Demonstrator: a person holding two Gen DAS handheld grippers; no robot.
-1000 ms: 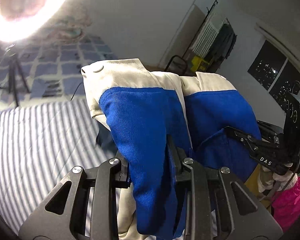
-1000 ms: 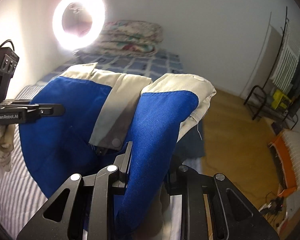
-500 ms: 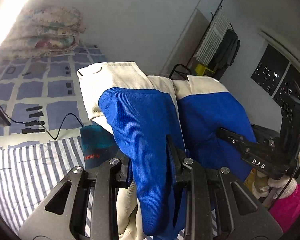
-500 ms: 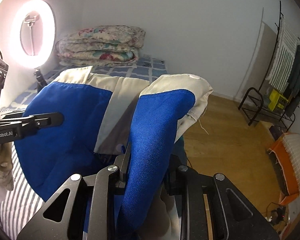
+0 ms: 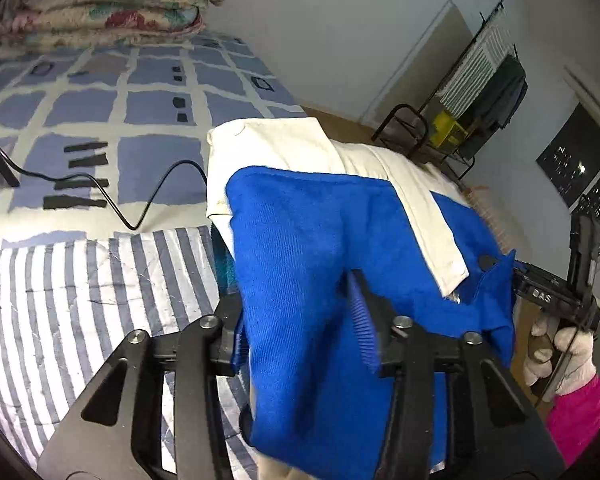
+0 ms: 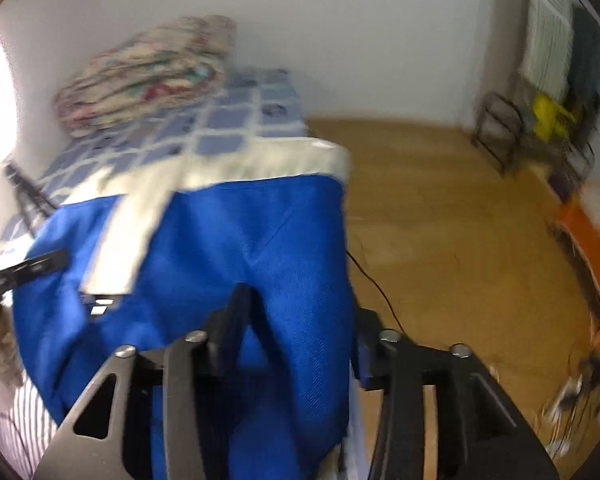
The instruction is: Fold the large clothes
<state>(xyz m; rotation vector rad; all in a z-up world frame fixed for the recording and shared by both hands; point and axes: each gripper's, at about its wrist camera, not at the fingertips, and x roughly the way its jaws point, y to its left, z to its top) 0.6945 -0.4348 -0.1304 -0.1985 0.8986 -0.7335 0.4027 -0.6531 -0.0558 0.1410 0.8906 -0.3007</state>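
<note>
A large blue and cream jacket [image 5: 320, 232] drapes over both grippers, above a bed. My left gripper [image 5: 296, 312] has its jaws spread wide, with blue cloth lying loose between them. My right gripper [image 6: 296, 320] also has its jaws spread, with the jacket [image 6: 260, 240] hanging between them. The right gripper shows at the right of the left wrist view [image 5: 540, 292], and the left gripper at the left of the right wrist view [image 6: 24, 272]. The cloth hides the fingertips.
A striped sheet [image 5: 80, 292] covers the near bed, a blue checked blanket [image 5: 120, 100] the far part. Folded quilts [image 5: 100, 4] lie by the wall. A black cable [image 5: 140, 196] crosses the bed. A wooden floor [image 6: 440, 220] and a clothes rack [image 5: 480, 92] are to the right.
Both grippers have opened from shut on the jacket. Both have tipped forward and down toward the bed, and the jacket has spread out lower. The right wrist view is blurred by motion.
</note>
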